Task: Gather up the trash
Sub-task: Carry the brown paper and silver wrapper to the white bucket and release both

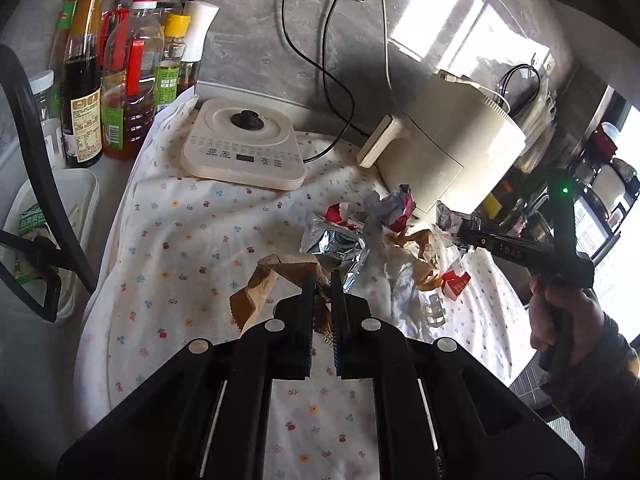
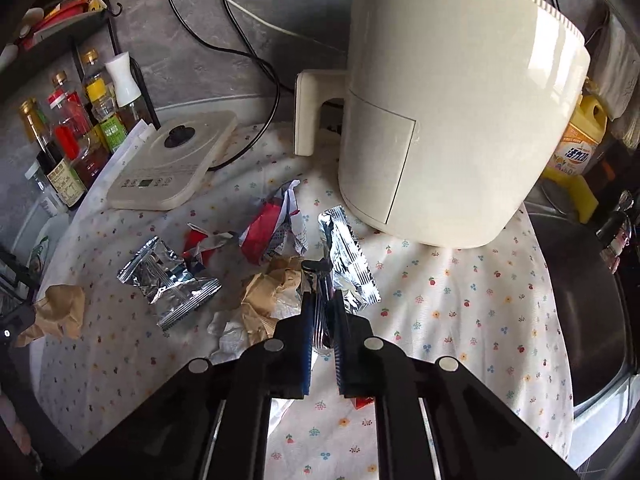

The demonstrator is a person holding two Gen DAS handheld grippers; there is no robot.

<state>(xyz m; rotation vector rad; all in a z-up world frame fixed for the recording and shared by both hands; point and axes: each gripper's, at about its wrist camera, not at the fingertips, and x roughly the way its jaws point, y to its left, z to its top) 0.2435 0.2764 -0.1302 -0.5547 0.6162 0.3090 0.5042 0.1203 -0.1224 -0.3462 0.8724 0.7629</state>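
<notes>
A kitchen counter draped in a white flower-printed cloth (image 1: 172,240) fills both views, grey stone wall behind. Nearest in the left wrist view, the left gripper (image 1: 323,280) has its jaws pinched shut on a crumpled brown paper scrap (image 1: 272,280) at lower centre. In the right wrist view the right gripper (image 2: 322,300) is clamped on a thin foil wrapper (image 2: 320,320) pulled up between its pads, with brown paper (image 2: 268,292) and white tissue (image 2: 232,332) just left of it. Beyond lie more trash: a silver foil packet (image 2: 168,280) at centre left, a red-and-white crumpled wrapper (image 2: 272,228) in the middle, and a long silver sachet (image 2: 348,256) near the cream air fryer (image 2: 460,120). The step in hand looks like picking up, both grippers loaded; the next move probably calls for carrying each piece to a bin, which neither view shows. Only the left view shows the person's hand (image 1: 560,320) holding the right tool at the right edge, and a white tub (image 1: 80,200) at left. Only the right view shows the yellow detergent bottle (image 2: 580,148) and dark wok (image 2: 580,300) at right. The induction cooker (image 1: 244,148) and sauce bottles (image 1: 120,80) sit farthest back.
</notes>
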